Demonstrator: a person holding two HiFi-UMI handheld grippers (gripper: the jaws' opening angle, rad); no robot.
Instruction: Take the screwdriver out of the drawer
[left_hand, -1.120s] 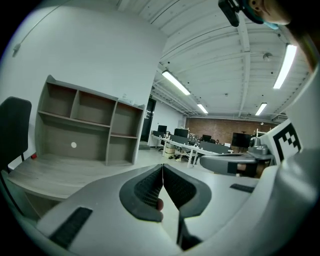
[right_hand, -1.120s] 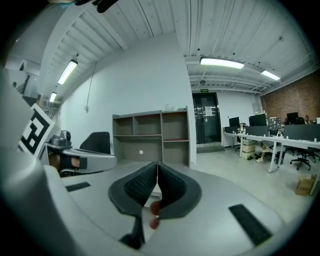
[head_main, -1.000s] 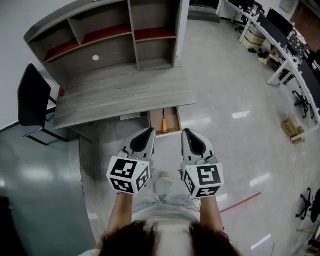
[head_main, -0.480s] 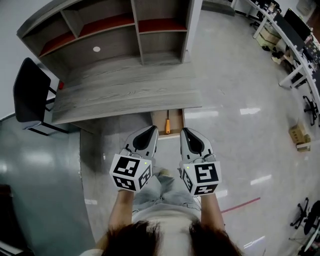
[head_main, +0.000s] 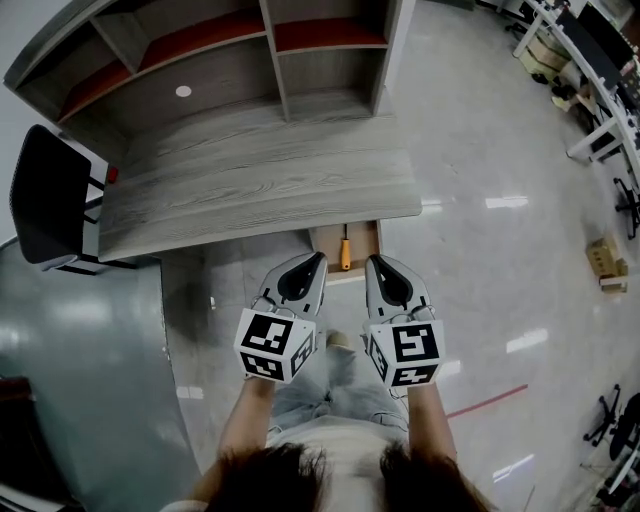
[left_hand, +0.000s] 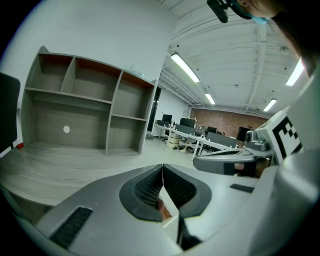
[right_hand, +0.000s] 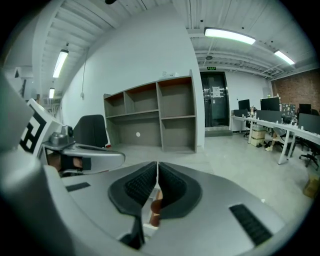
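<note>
Grey wood desk (head_main: 250, 190), drawer (head_main: 325, 250) open; glossy floor (head_main: 490, 270).

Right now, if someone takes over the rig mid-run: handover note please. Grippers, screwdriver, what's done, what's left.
Left gripper: jaws shut, empty, held just in front of the open drawer.
Right gripper: jaws shut, empty, beside the left one at the drawer's front.
Screwdriver: lying in the drawer under the desk front edge, orange handle toward the person, untouched.
Done: drawer is open and both grippers are at it.
Left: open one gripper, reach in, close on the screwdriver, probably at the handle, and lift it out.
</note>
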